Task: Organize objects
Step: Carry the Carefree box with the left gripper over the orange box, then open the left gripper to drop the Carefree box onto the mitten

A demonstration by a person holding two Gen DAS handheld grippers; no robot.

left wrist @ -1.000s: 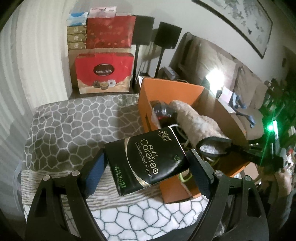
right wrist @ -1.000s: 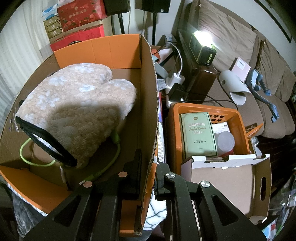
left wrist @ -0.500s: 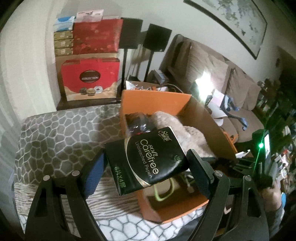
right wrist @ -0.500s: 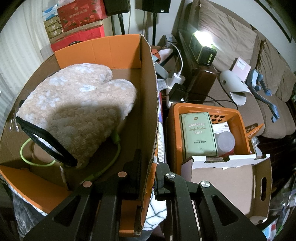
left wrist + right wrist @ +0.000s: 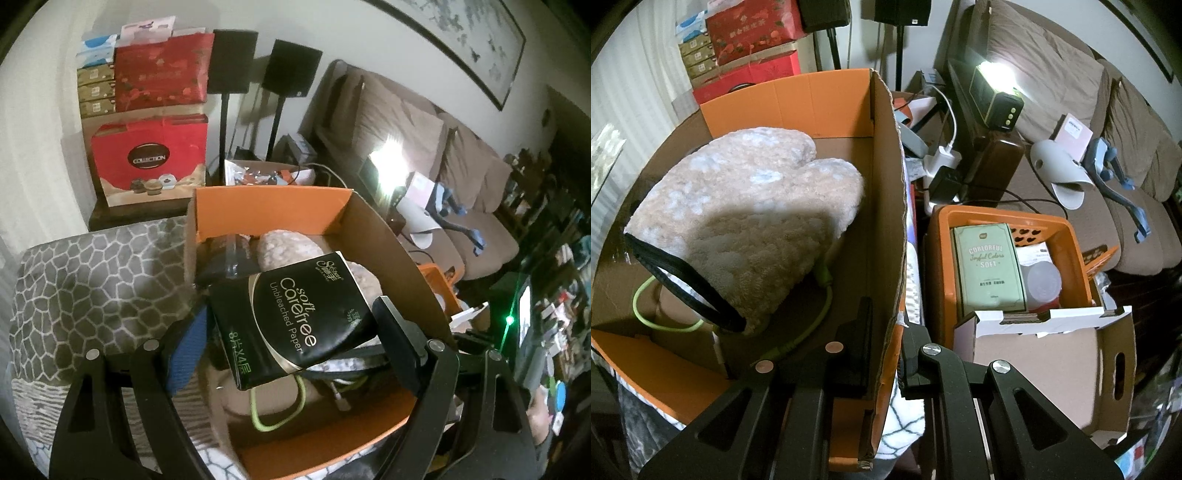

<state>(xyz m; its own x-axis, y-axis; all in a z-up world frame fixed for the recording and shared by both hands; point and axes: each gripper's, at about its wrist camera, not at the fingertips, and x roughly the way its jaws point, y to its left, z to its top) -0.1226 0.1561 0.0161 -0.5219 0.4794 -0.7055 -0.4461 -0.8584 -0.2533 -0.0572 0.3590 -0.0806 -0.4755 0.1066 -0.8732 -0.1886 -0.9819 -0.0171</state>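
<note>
— Tissue pack [image 5: 295, 314] (glossy black, soft-sided) has travelled from beside the cardboard box [image 5: 388, 236] to above it, pinched in the left gripper [image 5: 291, 343].
— Right gripper [image 5: 882, 354] still clamps the box's wall above the fluffy mitt [image 5: 746, 206].

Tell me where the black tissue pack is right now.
In the left wrist view, the black tissue pack sits clamped in the left gripper, above the orange cardboard box.

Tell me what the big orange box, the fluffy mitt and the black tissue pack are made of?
Orange box: cardboard, it seems; the torn top edge shows brown layers under a matte orange coat.
Fluffy mitt: looks like soft plush fabric, tufted and beige, with a black trim band.
Black tissue pack: probably thin glossy plastic wrap; it crinkles and shines where the left tongs squeeze it.
</note>
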